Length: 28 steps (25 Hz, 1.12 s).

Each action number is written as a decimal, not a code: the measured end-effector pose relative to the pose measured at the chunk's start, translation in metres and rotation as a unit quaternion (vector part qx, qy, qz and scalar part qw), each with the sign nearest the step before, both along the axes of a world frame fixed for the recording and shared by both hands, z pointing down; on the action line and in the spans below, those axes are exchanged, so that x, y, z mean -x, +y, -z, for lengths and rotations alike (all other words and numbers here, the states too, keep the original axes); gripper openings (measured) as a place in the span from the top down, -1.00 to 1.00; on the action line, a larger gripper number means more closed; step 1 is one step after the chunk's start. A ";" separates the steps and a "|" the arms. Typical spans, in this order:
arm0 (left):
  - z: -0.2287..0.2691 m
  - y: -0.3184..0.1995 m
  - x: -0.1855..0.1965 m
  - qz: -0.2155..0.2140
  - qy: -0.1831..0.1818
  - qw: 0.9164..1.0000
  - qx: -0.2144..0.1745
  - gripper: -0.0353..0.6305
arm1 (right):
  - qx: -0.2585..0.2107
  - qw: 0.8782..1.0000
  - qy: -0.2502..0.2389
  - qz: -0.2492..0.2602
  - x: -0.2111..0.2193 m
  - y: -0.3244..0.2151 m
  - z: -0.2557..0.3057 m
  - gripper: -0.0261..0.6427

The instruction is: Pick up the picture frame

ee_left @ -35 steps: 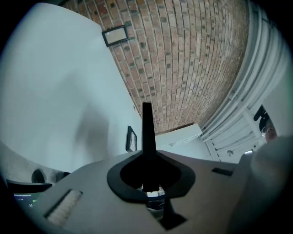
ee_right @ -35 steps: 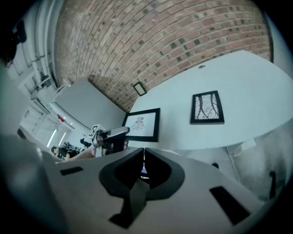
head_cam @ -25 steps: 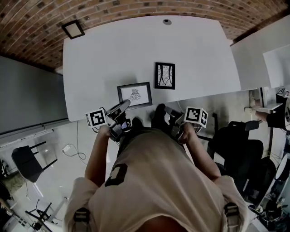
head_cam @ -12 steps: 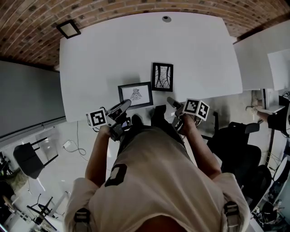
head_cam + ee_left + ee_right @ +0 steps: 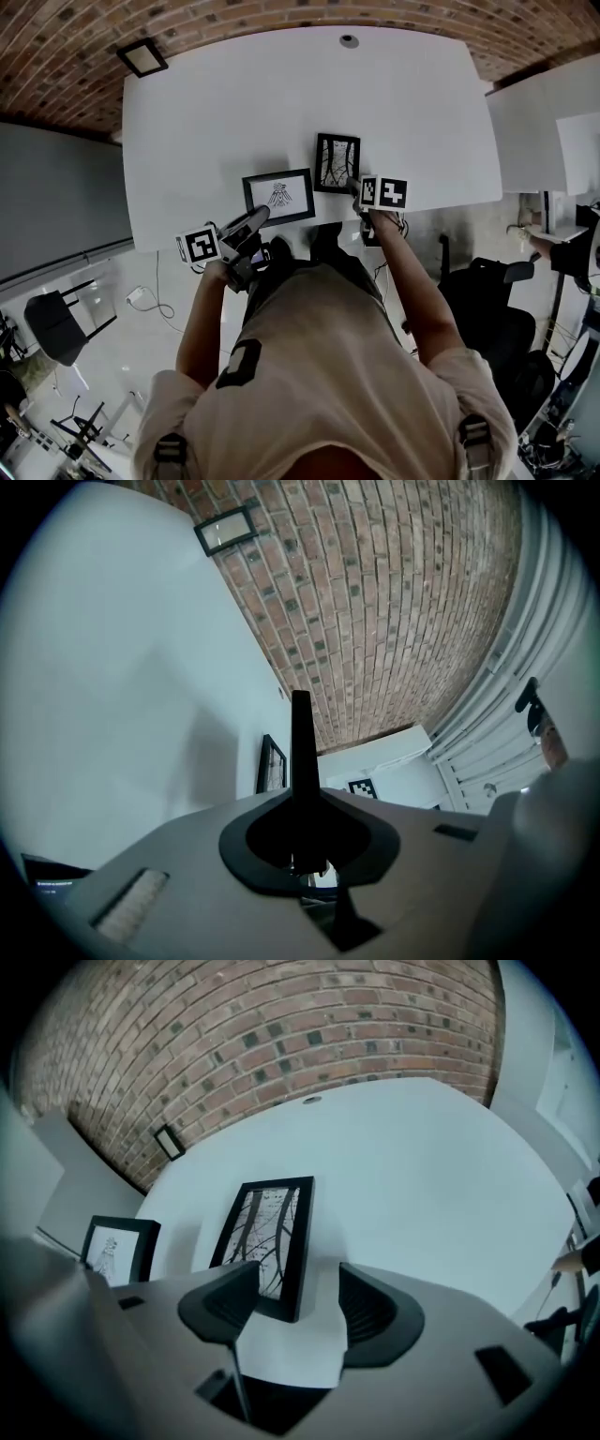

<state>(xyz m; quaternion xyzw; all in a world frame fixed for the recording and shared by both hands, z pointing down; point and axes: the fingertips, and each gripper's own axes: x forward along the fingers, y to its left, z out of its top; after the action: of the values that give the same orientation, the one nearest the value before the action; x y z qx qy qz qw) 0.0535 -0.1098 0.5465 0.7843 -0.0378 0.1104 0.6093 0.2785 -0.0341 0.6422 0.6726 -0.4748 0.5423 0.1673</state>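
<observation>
Two black picture frames lie flat on the white table point(image 5: 234, 112): a portrait one with a branch drawing point(image 5: 337, 162) and a landscape one point(image 5: 279, 196) to its left. My right gripper point(image 5: 357, 187) points down at the portrait frame's point(image 5: 267, 1241) near right corner. Its jaws have just opened wide and stand open point(image 5: 298, 1302), with that corner between them and the pads not pressing on it. My left gripper point(image 5: 247, 223) hovers at the table's near edge beside the landscape frame. It is shut and empty point(image 5: 301, 752).
A brick wall point(image 5: 281, 14) runs behind the table, with a dark plate point(image 5: 142, 58) set in it. A round cable hole point(image 5: 349, 41) marks the table's far edge. A second white table point(image 5: 539, 117) stands to the right, and a black office chair point(image 5: 497, 309) sits at the near right.
My right gripper has moved from the table's near edge forward over the table to the portrait frame's corner, tipping downward. The left gripper has barely moved.
</observation>
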 end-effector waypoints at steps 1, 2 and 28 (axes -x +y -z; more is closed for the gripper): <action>-0.001 0.000 0.002 0.003 -0.004 1.000 0.002 0.81 | 0.007 1.000 0.003 0.004 -0.001 -0.001 -0.004 0.23; -0.003 0.001 0.005 0.006 -0.010 1.000 0.005 0.81 | 0.015 1.000 0.010 0.010 -0.002 -0.001 -0.008 0.23; -0.008 0.019 0.012 -0.020 -0.006 1.000 0.000 0.81 | 0.031 0.998 0.054 0.028 0.019 0.045 -0.013 0.23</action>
<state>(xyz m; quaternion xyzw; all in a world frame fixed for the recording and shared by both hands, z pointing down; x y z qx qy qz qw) 0.0412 -0.0908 0.5542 0.7841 -0.0259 0.1271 0.6069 0.2596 0.0113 0.6550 0.6816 -0.4671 0.5147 0.2287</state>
